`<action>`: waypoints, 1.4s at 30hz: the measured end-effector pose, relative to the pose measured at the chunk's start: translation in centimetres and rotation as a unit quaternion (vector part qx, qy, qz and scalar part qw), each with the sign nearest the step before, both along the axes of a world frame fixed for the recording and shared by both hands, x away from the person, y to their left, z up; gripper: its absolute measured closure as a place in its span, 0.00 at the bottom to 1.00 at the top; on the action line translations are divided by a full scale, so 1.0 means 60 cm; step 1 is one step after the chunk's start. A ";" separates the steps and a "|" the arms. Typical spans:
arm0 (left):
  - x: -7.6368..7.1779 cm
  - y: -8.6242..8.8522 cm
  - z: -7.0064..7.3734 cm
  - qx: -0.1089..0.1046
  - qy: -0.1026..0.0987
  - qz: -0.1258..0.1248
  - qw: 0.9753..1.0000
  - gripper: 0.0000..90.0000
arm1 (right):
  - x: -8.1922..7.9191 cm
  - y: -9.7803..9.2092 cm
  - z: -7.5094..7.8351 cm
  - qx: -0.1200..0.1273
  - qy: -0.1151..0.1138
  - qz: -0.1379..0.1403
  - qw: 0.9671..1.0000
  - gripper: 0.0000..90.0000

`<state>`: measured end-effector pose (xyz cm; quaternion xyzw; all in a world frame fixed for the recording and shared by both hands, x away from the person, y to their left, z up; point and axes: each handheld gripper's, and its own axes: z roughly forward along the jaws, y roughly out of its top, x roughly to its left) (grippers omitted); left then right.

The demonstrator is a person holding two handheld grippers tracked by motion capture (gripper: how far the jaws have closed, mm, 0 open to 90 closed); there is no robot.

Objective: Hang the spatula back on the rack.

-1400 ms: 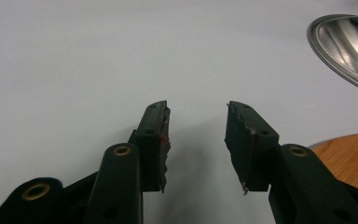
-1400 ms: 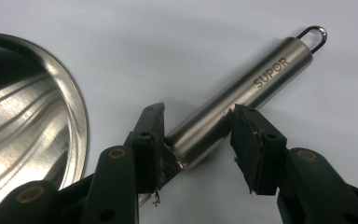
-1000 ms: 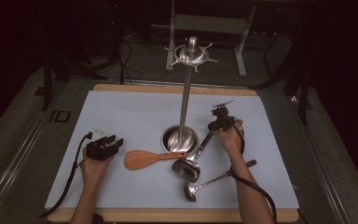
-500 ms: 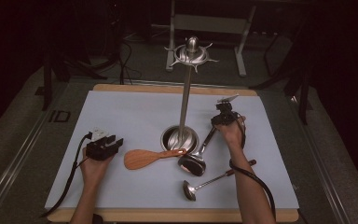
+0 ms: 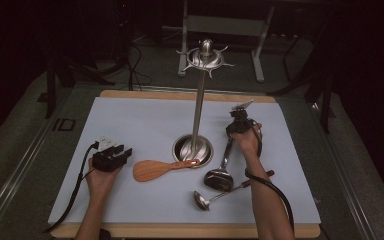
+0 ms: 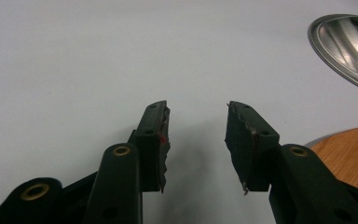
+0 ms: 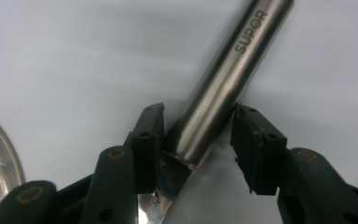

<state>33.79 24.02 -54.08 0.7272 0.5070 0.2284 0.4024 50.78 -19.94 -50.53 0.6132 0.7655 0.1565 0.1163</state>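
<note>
Wooden table (image 5: 180, 231) w/ a white mat (image 5: 140, 120) over most of it; on the mat: steel stand base (image 5: 193, 149) at centre, wooden spatula (image 5: 156, 169) touching its front, small ladle (image 5: 215, 196) nr the front-right.

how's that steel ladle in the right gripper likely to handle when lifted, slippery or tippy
Probably slippery: the ladle has a smooth, round, polished handle, so it may twist between the right gripper and its jaws. It looks stiff, being all metal. Likely bowl-heavy: the gripper holds the handle's end while the bowl hangs low near the mat, so it could swing.
</note>
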 end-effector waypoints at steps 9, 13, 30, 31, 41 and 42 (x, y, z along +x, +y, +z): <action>0.000 0.000 0.000 -0.001 0.001 0.001 1.000 0.66 | 0.001 0.011 0.003 -0.009 0.010 0.022 1.000 0.71; 0.000 0.000 0.000 -0.001 0.000 0.000 1.000 0.66 | 0.006 0.017 0.005 -0.012 0.021 0.033 0.999 0.70; 0.000 0.001 0.000 -0.001 0.000 -0.001 1.000 0.66 | 0.033 0.038 0.007 -0.034 0.044 0.001 0.998 0.67; 0.000 0.001 0.000 0.000 0.000 -0.001 1.000 0.66 | 0.034 0.036 0.006 -0.031 0.045 -0.002 0.998 0.67; 0.000 0.001 0.000 0.000 0.000 -0.001 1.000 0.66 | 0.033 0.040 0.007 -0.029 0.046 -0.013 0.998 0.74; 0.000 0.001 0.000 -0.001 0.000 -0.001 1.000 0.66 | 0.032 0.041 0.008 -0.029 0.045 -0.013 0.998 0.75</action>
